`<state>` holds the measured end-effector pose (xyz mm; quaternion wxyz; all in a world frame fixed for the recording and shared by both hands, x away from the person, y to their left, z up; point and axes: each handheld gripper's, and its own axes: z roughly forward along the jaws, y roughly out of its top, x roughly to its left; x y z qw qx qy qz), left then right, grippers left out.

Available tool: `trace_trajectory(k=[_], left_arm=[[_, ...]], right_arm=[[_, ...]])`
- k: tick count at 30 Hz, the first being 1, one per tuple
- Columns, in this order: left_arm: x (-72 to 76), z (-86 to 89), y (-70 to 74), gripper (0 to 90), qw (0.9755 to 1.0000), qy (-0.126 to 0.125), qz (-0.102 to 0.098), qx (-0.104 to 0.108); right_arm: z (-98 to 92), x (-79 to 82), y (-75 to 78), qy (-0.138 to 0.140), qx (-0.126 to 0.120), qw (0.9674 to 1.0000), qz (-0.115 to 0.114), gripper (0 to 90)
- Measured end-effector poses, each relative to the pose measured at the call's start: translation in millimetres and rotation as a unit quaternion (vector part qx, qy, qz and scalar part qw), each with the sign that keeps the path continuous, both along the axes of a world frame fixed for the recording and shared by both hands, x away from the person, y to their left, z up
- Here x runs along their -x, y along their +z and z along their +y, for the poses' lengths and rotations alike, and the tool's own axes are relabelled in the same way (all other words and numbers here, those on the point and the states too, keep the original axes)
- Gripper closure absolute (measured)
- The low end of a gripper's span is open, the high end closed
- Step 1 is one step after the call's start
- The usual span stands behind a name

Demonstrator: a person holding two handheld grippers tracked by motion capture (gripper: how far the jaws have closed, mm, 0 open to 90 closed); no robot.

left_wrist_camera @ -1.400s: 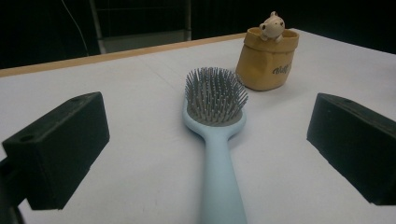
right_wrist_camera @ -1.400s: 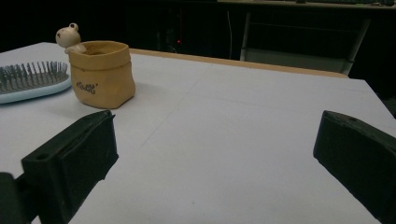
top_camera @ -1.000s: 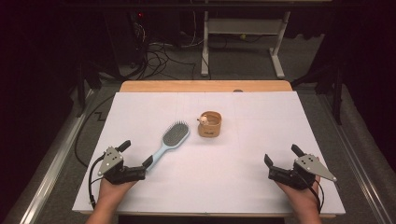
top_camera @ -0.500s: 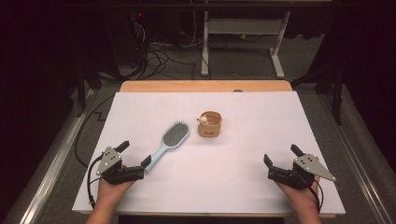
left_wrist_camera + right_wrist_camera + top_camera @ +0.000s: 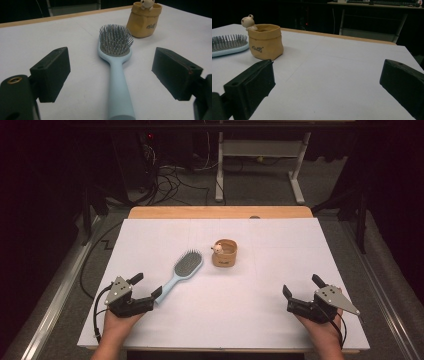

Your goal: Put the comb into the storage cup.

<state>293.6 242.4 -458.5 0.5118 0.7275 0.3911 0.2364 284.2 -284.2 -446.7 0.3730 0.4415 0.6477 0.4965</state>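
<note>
I am seeing one brush (image 5: 183,271) and one pot (image 5: 225,252). My left gripper (image 5: 148,287) has just been closing, its jaws either side of the pale-blue plastic handle, not touching it. The left gripper view is showing grey bristles on an oval head. My right gripper (image 5: 301,287) is gaping on nothing, the tan sack-shaped pot ahead-left.

On the counter (image 5: 280,320), the hairbrush (image 5: 182,271) lies just at eight o'clock of the pouch (image 5: 225,253), handle running toward seven o'clock to the left gripper (image 5: 147,287); the right gripper (image 5: 301,286) sits well apart at four o'clock.
</note>
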Motion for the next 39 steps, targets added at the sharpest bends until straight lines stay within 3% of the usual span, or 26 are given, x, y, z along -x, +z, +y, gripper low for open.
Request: trace_trajectory(k=[7,10,12,13,17,19,20,24,30,31,34,39], left_arm=[[-2.2,-3.7,-2.1,22.4,0.9993,-0.013,0.032,-0.014],[-4.9,-7.9,-5.6,24.2,0.9976,-0.017,0.054,-0.041],[-5.6,-9.1,-6.6,25.8,0.9969,-0.014,0.062,-0.047],[-6.6,-10.6,-7.7,27.5,0.9957,-0.013,0.075,-0.053],[-7.3,-12.2,-8.5,33.1,0.9940,-0.020,0.088,-0.061],[-9.6,-13.3,-9.5,35.5,0.9907,-0.020,0.113,-0.073],[-9.6,-13.3,-9.5,36.2,0.9907,-0.020,0.113,-0.073],[-12.5,-14.1,-9.3,39.5,0.9868,-0.014,0.139,-0.083],[-13.9,-16.8,-8.7,49.3,0.9844,-0.016,0.148,-0.093],[-14.6,-19.2,-9.7,51.0,0.9827,-0.019,0.150,-0.106],[-16.3,-21.7,-11.2,55.6,0.9809,-0.022,0.153,-0.118],[-17.6,-25.9,-12.1,61.4,0.9797,-0.029,0.150,-0.129]], right_arm=[[1.6,-0.1,-0.1,0.002,0.002,1.0000,0.001,0.4],[2.1,-0.5,-0.9,0.003,0.005,1.0000,0.003,0.4],[2.1,-0.4,-0.8,0.003,0.005,1.0000,0.003,0.4],[2.1,0.0,-0.4,0.003,0.005,1.0000,0.001,0.4],[2.5,0.0,-0.6,0.004,0.005,1.0000,0.002,0.4],[2.9,0.0,-0.8,0.004,0.005,1.0000,0.002,0.4],[2.9,0.0,-0.8,0.004,0.005,1.0000,0.002,0.4],[2.8,0.1,-0.7,0.003,0.006,1.0000,0.002,0.4],[2.3,0.3,-0.4,0.002,0.006,1.0000,0.001,0.4],[2.5,0.4,-0.5,0.001,0.006,1.0000,0.001,0.4],[2.7,0.4,-0.8,0.001,0.006,1.0000,0.002,0.4],[2.4,0.6,-0.6,0.001,0.006,1.0000,0.001,0.4]])
